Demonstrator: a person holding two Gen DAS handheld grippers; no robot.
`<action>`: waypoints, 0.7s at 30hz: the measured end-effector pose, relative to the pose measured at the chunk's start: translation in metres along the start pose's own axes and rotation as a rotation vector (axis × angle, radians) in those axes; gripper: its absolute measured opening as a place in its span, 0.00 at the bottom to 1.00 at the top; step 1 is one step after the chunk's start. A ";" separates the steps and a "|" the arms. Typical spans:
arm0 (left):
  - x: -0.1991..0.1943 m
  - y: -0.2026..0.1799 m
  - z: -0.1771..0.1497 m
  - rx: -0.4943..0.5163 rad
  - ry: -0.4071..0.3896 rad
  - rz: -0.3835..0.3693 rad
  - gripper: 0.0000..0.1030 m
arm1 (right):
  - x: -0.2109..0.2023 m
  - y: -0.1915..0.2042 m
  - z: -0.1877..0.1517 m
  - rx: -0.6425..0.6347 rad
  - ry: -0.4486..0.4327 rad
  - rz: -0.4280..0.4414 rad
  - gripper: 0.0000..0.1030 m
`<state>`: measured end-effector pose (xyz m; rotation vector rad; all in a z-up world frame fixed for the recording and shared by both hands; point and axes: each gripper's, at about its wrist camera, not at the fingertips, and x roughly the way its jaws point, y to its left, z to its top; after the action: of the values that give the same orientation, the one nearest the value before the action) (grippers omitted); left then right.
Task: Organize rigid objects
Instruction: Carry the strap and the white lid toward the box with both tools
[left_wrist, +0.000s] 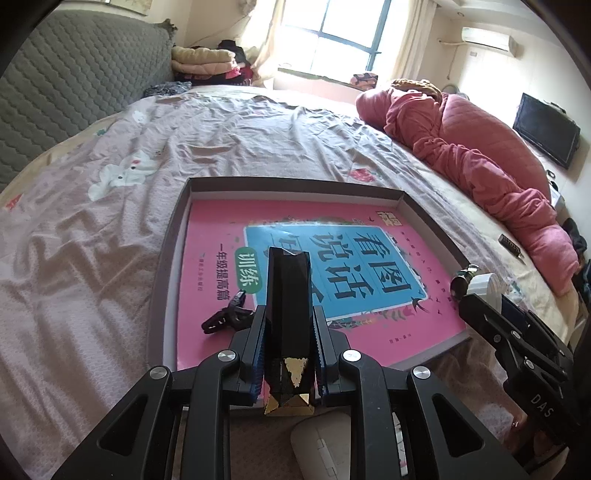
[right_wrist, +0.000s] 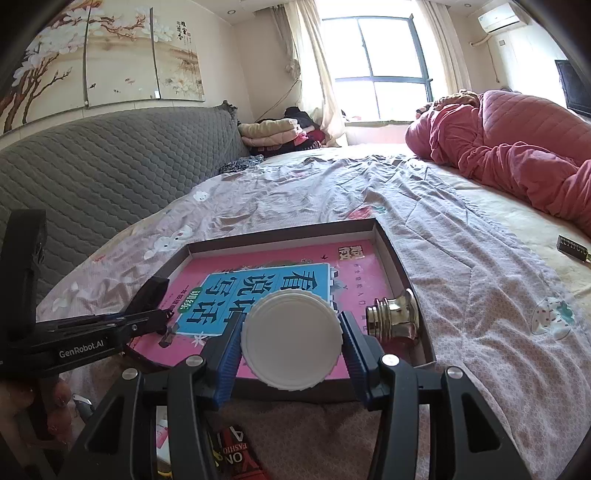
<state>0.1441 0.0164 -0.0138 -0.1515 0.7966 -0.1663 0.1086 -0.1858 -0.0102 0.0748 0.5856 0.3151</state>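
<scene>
**A:** Your left gripper (left_wrist: 289, 343) has its fingers clamped on the black faceted bottle (left_wrist: 287, 295), the one with the gold base toward you. It hangs over the near edge of the shallow box (left_wrist: 177, 236) on the bed (left_wrist: 110, 221), just above the pink workbook (left_wrist: 210, 236) lying in it.

**B:** And my right?

**A:** Your right gripper (right_wrist: 290, 347) is closed on the white ribbed lid (right_wrist: 290, 338), gripped across its rim, also over the box's near edge. The gold perfume bottle (right_wrist: 395, 319) already lies on its side in the box's right corner, and the black hair clip (left_wrist: 227, 314) sits on the workbook beside your left fingers.

**B:** How will these handle?

**A:** I'd judge the black bottle stiff, glossy and slippery, possibly glass, so keep the hold low on its flat sides and set it down gently; laid flat, it probably won't roll. The lid looks light and rigid; its ribs give you good purchase. Place it flat, or it may wheel away on the slick cover.
</scene>
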 end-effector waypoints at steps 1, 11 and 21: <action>0.001 0.000 0.000 0.001 0.001 -0.001 0.21 | 0.001 0.000 0.000 0.000 0.003 0.002 0.49; 0.014 -0.003 0.001 0.021 0.041 -0.012 0.21 | 0.014 0.000 0.002 -0.013 0.032 0.002 0.49; 0.023 -0.009 -0.004 0.049 0.079 -0.011 0.21 | 0.033 0.006 0.004 -0.060 0.101 -0.004 0.49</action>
<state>0.1561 0.0024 -0.0312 -0.1037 0.8698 -0.2028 0.1353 -0.1696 -0.0238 0.0003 0.6763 0.3338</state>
